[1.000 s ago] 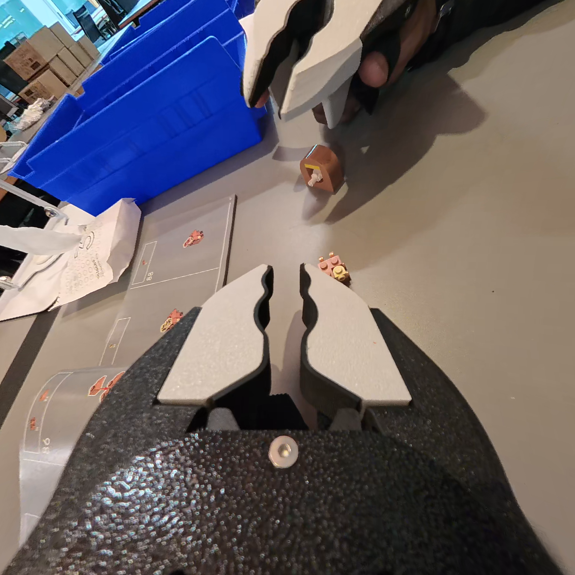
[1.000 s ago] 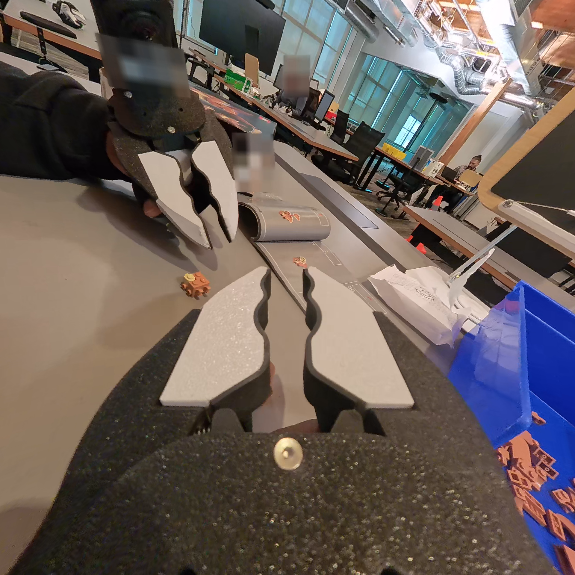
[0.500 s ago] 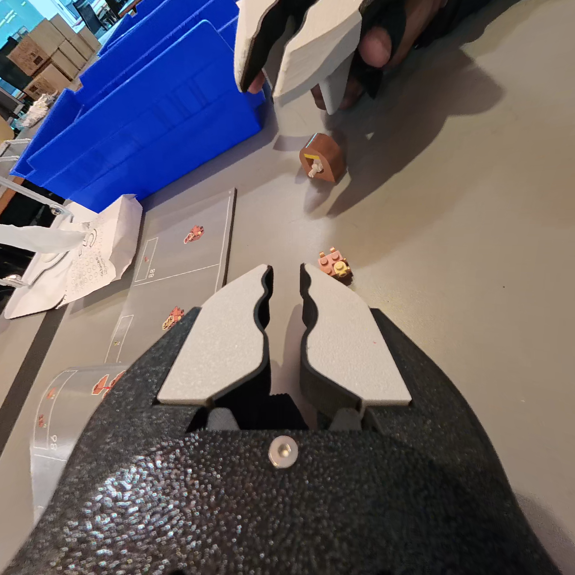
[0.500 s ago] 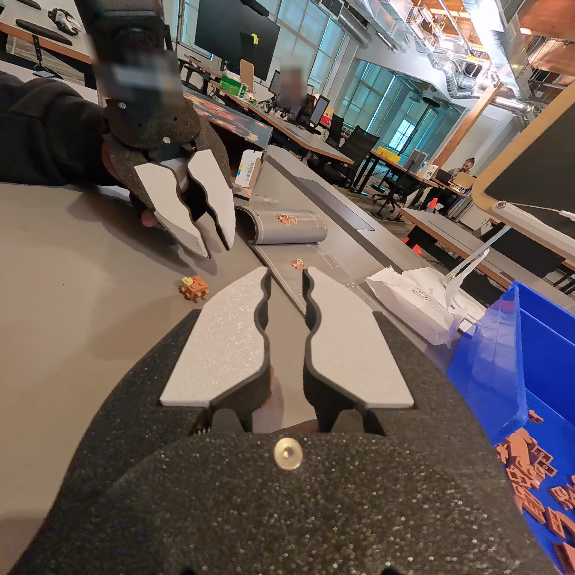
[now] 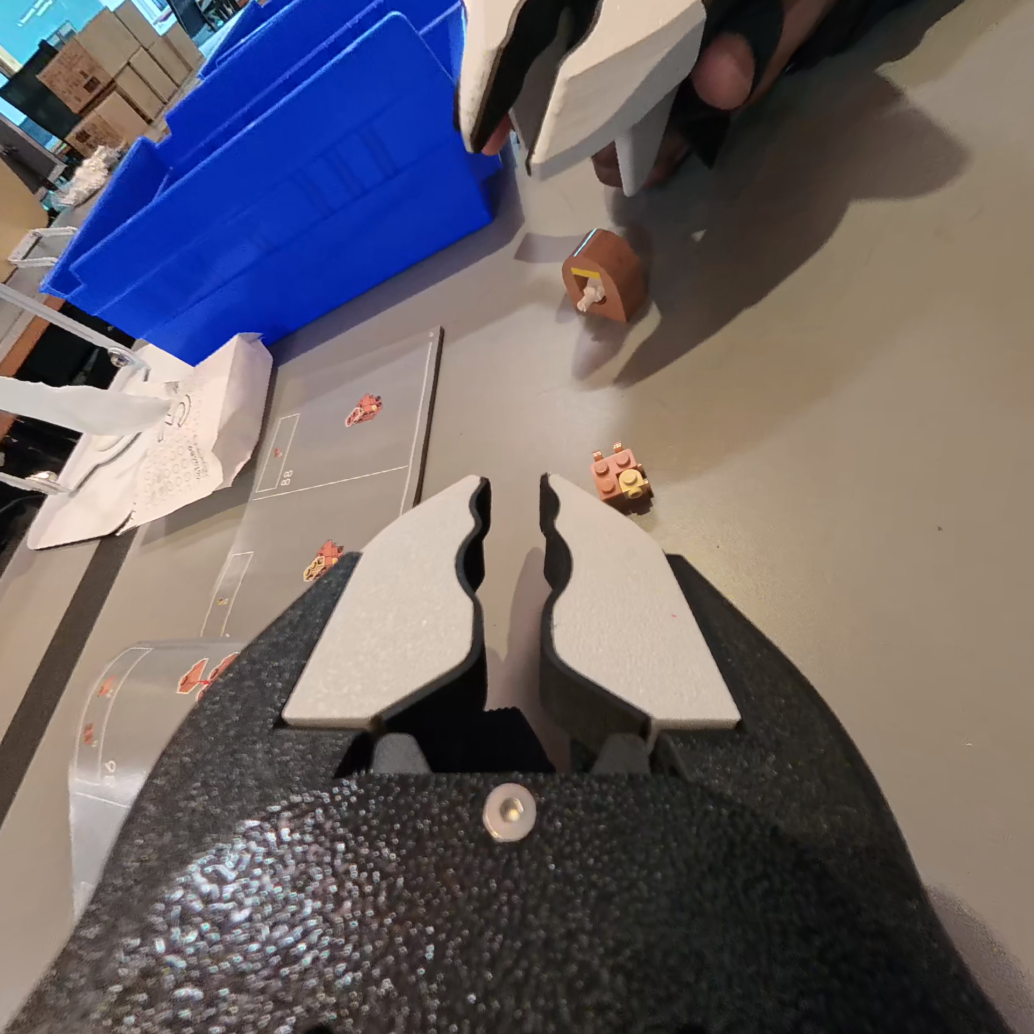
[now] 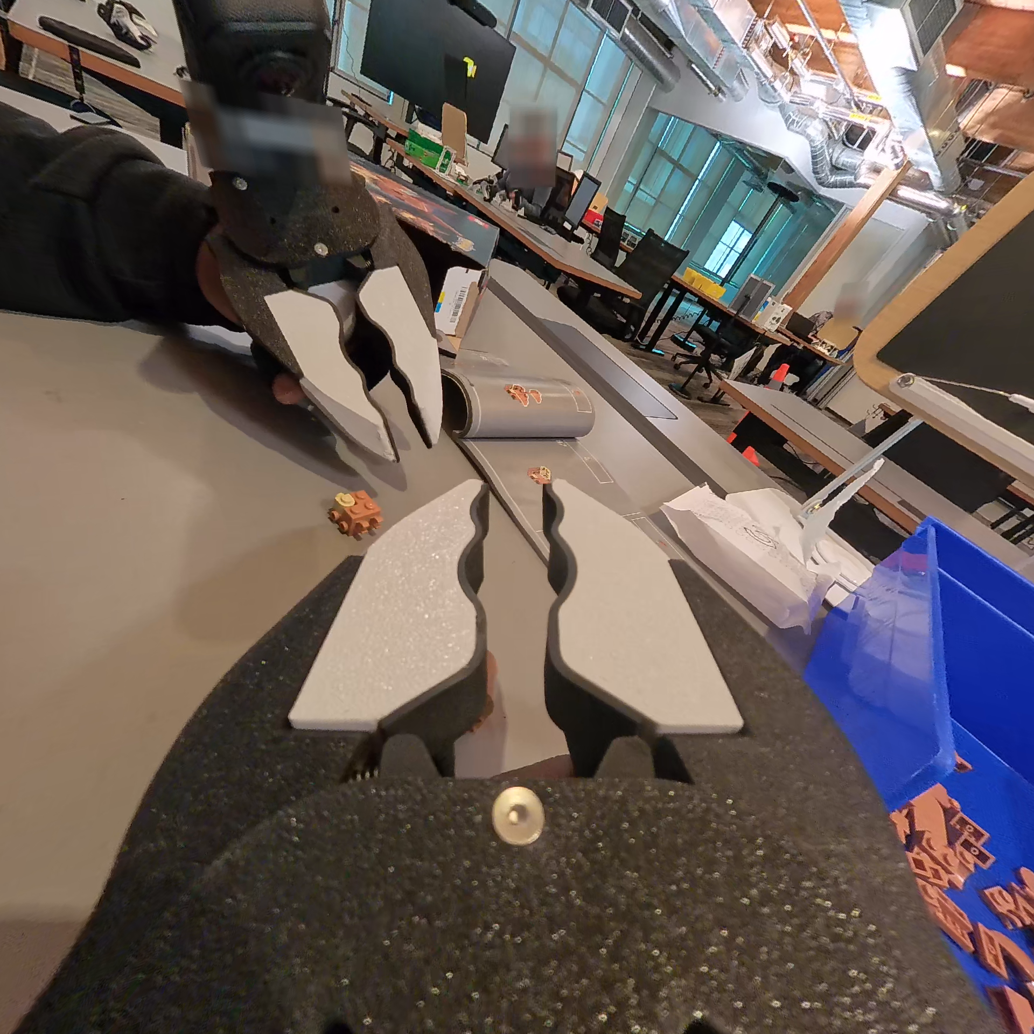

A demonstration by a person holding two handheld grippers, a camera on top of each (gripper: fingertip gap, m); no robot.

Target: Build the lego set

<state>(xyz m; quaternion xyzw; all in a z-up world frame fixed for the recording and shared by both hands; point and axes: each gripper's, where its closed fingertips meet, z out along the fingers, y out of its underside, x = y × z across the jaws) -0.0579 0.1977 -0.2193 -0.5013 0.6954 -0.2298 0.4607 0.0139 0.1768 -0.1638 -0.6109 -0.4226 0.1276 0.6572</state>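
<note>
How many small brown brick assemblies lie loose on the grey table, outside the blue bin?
2: a studded brown-and-yellow block by the left gripper, and a rounded brown piece below the right gripper.

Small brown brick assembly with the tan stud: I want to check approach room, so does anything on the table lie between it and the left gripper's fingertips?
Nothing visible does. The small brown brick assembly lies on bare grey table just right of the left gripper, whose open jaws hold nothing. The instruction booklet lies on the other side.
</note>
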